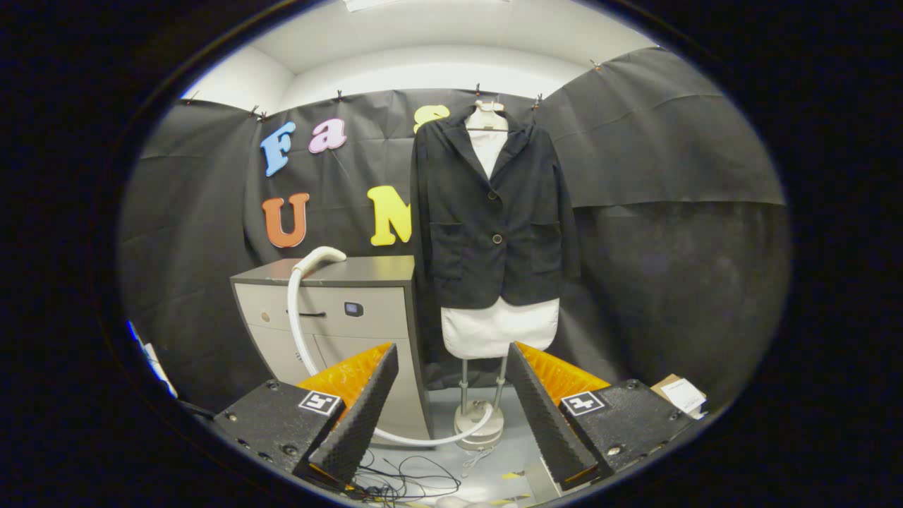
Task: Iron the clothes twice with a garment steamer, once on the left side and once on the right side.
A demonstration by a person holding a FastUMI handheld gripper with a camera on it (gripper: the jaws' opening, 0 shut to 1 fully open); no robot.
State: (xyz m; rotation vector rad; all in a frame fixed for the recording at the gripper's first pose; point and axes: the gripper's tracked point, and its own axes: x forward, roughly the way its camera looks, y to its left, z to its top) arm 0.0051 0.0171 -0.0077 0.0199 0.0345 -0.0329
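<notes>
While the gripper [451, 409] hangs back with its jaws wide and empty at the bottom of the frame, no ironing pass looks begun: the dark jacket [494, 212] hangs on its mannequin stand [480, 420] at centre, well beyond the fingers. Left of it stands a grey cabinet [331, 310], the steamer head [319, 258] resting on its top, the hose [296, 331] looping down to the floor [508, 466]. Next, I judge, comes reaching left to grasp that head. Loose cables [409, 483] lie between the fingers.
</notes>
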